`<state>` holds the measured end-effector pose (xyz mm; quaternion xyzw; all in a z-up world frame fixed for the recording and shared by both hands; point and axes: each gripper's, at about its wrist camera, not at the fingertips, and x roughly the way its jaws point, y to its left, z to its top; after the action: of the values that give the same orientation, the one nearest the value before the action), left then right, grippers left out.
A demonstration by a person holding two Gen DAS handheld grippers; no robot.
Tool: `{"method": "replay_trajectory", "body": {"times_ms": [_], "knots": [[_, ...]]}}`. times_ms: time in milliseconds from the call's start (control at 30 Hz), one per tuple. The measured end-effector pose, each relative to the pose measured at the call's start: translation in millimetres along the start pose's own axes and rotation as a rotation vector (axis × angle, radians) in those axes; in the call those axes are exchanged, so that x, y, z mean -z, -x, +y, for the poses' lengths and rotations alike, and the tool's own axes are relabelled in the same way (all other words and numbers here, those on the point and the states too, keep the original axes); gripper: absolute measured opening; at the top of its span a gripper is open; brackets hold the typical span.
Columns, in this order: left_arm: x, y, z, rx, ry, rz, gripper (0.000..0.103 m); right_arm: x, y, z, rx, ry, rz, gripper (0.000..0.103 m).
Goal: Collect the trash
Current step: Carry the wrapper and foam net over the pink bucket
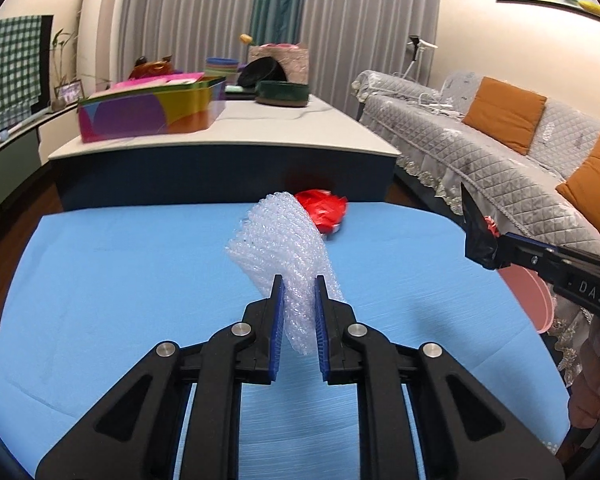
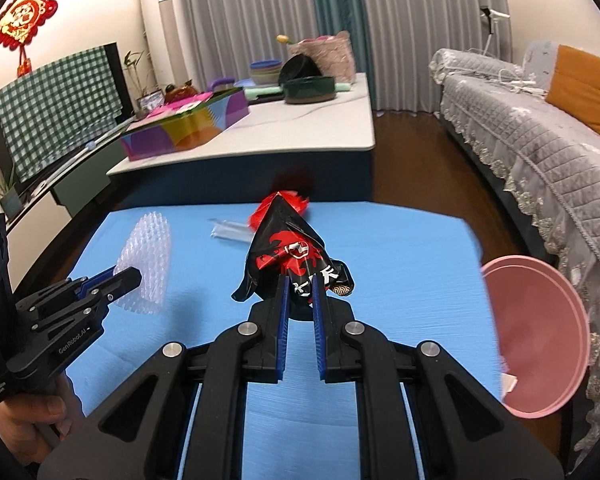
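Observation:
A crumpled piece of clear bubble wrap (image 1: 284, 240) hangs above the blue table (image 1: 120, 280), and my left gripper (image 1: 299, 282) is shut on it. The right wrist view shows that same left gripper (image 2: 128, 280) with the bubble wrap (image 2: 146, 264) at the left. My right gripper (image 2: 300, 284) is shut on a black and red snack wrapper (image 2: 292, 252), lifted off the table. From the left wrist view, the right gripper (image 1: 500, 248) and the wrapper (image 1: 478, 236) appear at the right edge. A red crumpled wrapper (image 1: 322, 210) lies at the table's far edge.
A pink bin (image 2: 540, 340) stands off the table's right side, beside the grey sofa (image 2: 540, 140). A clear plastic scrap (image 2: 230, 232) lies on the blue table (image 2: 400, 260) near its far edge. Behind is a white table (image 1: 260, 128) bearing a colourful box (image 1: 152, 110).

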<state>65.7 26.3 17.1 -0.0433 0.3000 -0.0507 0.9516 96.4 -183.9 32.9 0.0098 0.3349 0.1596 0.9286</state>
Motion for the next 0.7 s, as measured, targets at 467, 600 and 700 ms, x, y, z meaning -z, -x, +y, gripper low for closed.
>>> {"method": "replay_trajectory", "body": {"times_ms": [467,600,700], "knots": [[-5,0,-52,0.086,-0.06,-0.014,0.014,-3,33,-49,0.074,-0.057,-0.041,0.012],[-7,-1,-69,0.112,-0.078,-0.016,0.014,-6,44,-64,0.111,-0.064,-0.059,0.012],[-11,-2,-82,0.14,-0.084,-0.008,0.014,-13,54,-81,0.142,-0.079,-0.08,0.012]]}}
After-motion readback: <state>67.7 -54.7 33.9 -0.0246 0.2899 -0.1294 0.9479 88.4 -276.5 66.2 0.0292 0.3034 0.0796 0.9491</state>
